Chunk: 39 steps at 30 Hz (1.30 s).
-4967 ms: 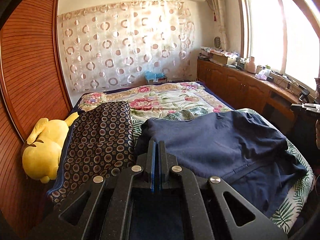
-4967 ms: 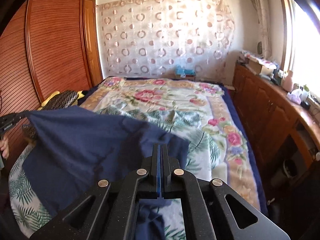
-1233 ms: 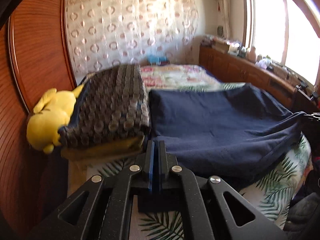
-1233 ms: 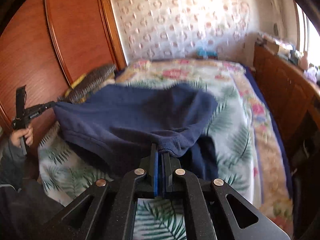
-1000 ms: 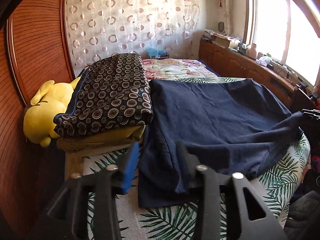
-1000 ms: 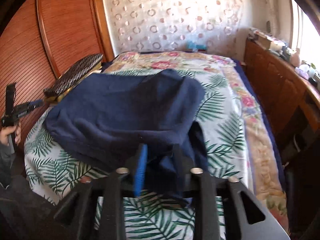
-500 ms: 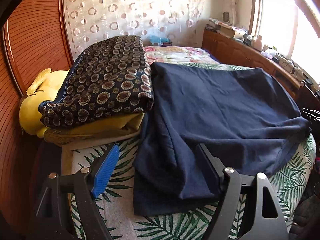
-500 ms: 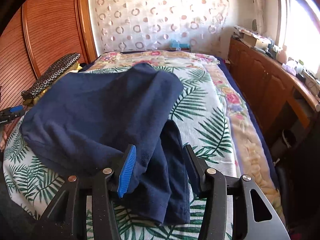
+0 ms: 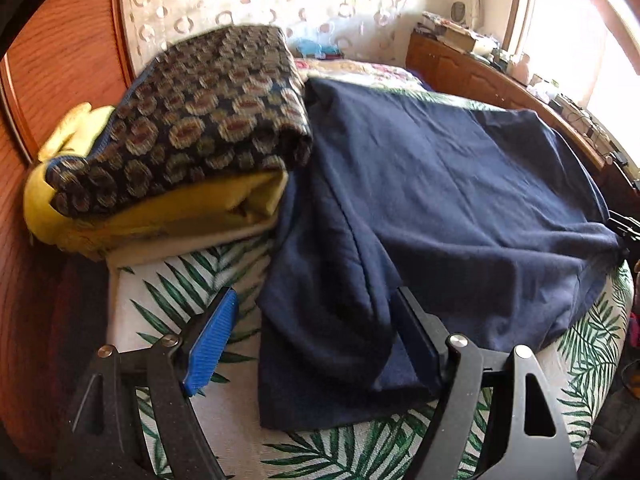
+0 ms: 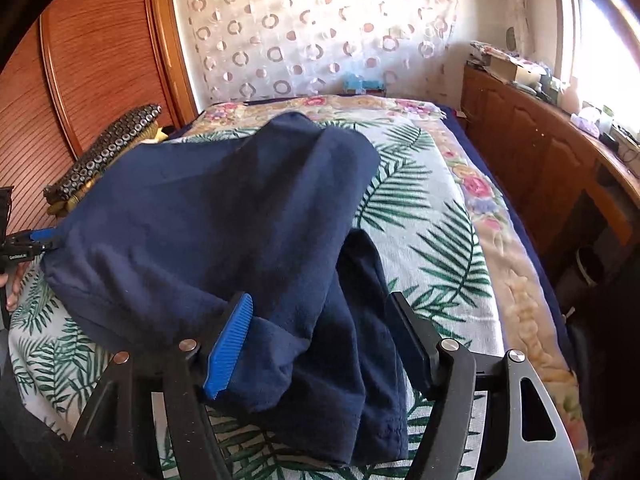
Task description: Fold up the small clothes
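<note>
1. The navy garment (image 9: 440, 200) lay spread over the palm-leaf bedspread (image 9: 192, 288) at the near end of the bed, and everything else is placed from it.
2. The left gripper (image 9: 316, 336) stood over the garment's near left corner with its jaws set wide. Its blue pad (image 9: 210, 340) hung over bare bedspread just left of the cloth, while the dark finger (image 9: 416, 340) sat at a fold of the cloth – pressing on nothing.
3. A limp flap of the garment lay between those two fingers, flat on the bedspread and not held.
4. The right gripper (image 10: 320, 344) stood over the garment's near right corner, its jaws opening. The bunched hem lay between them; the blue pad (image 10: 228, 344) looked to brush the cloth, though whether it truly touched I could not tell.
5. In the right wrist view the garment (image 10: 224, 216) was doubled over, its upper layer humped toward the far end and a narrower strip running down toward the camera.
6. Just left of the garment, and touching its edge, sat a stack of folded bedding: a dark blanket with round medallions (image 9: 208, 120) on top of a yellow layer (image 9: 180, 208).
7. Beyond that stack, well left of the garment, rose the wooden slatted wardrobe (image 10: 92, 60).
8. Behind the garment the floral quilt (image 10: 360, 108) ran to a curtain with ring patterns (image 10: 312, 32).
9. Right of the garment stood a low wooden cabinet (image 10: 532, 136), its top cluttered under the bright window.
</note>
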### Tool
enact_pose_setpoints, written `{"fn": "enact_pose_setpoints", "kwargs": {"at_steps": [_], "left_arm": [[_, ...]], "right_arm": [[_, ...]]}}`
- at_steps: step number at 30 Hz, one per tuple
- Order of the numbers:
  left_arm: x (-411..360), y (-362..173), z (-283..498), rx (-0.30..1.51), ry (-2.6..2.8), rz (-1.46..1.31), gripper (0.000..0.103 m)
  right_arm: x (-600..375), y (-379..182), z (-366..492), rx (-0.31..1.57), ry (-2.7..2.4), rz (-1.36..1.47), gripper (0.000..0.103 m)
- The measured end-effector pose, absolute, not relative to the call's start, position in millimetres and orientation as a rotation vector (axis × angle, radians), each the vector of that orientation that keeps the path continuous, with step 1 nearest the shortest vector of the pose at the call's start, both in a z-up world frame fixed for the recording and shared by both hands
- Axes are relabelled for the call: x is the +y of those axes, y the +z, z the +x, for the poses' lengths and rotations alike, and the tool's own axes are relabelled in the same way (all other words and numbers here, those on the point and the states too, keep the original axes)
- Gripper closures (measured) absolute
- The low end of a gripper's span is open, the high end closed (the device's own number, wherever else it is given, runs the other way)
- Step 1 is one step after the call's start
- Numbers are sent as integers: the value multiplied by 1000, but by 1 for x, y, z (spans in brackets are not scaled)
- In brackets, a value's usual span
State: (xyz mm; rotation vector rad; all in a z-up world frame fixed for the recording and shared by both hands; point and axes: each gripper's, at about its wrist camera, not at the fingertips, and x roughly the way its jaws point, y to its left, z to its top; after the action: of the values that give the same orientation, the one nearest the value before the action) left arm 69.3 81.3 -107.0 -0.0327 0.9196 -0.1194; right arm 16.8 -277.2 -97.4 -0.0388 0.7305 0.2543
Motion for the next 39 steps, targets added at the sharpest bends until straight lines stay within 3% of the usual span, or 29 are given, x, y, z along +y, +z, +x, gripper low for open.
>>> {"fn": "enact_pose_setpoints", "kwargs": {"at_steps": [8, 10, 12, 14, 17, 19, 22, 29, 33, 35, 37, 39], "left_arm": [[78, -109, 67, 914, -111, -5, 24], [77, -109, 67, 911, -124, -1, 29], [74, -108, 65, 910, -145, 6, 42], [71, -106, 64, 911, -162, 11, 51], [67, -104, 63, 909, -195, 10, 75], [64, -103, 63, 907, -203, 21, 94], [62, -93, 56, 866, -207, 17, 95], [62, -42, 14, 747, -274, -58, 95], [57, -53, 9, 776, -248, -12, 95], [57, -64, 15, 808, -241, -15, 95], [59, -72, 18, 827, -234, -18, 95], [58, -77, 19, 839, -236, -23, 95]], "right_arm": [[-269, -106, 23, 778, 229, -61, 29], [-264, -105, 25, 778, 218, -81, 28], [-259, -104, 23, 776, 213, -101, 30], [-255, -104, 19, 770, 258, -103, 48], [-247, -102, 14, 767, 319, -122, 80], [-245, -102, 13, 763, 336, -129, 90], [-245, -97, 12, 745, 339, -138, 93], [-264, -48, -15, 649, 342, -119, 94], [-262, -51, -19, 697, 352, -141, 93], [-262, -55, -13, 715, 357, -145, 83], [-268, -49, -4, 707, 320, -136, 61], [-275, -37, 5, 662, 315, -113, 56]]}}
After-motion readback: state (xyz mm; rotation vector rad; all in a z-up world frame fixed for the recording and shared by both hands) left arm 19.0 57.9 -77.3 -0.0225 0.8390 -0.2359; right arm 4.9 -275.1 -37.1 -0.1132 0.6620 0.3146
